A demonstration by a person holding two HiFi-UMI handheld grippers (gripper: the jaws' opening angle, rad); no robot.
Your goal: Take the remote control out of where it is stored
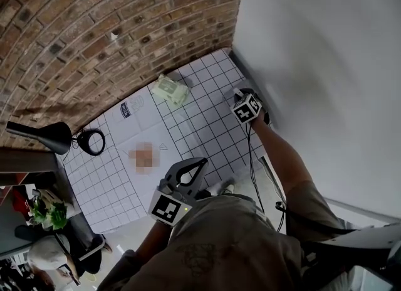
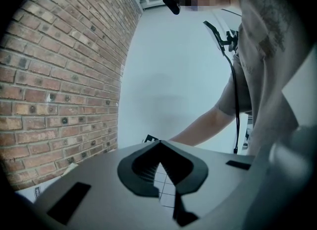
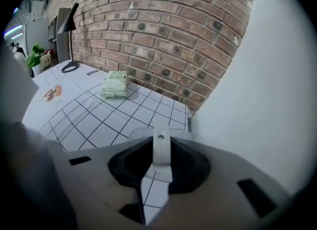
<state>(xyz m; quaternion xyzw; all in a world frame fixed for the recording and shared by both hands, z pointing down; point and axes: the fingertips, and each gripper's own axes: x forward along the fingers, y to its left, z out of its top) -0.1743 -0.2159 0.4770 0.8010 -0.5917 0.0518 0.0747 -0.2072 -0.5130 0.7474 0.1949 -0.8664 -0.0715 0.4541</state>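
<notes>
Grasp step in hand: right gripper (image 3: 160,160) jaws clamped on slim white remote control (image 3: 161,147), held upright between them, seemingly seated in clear holder (image 3: 190,136) just beyond. Left gripper (image 2: 159,148) jaws together, empty. Next: straight upward lift required.

Red-brown brick wall (image 1: 94,26) on the far left, plain white wall (image 1: 326,51) on the right, both meeting in a corner, table (image 1: 200,134) under a white sheet with black grid lines, black desk lamp (image 1: 47,135) at its left end, green plant (image 1: 49,213) on the near left, soft even light
</notes>
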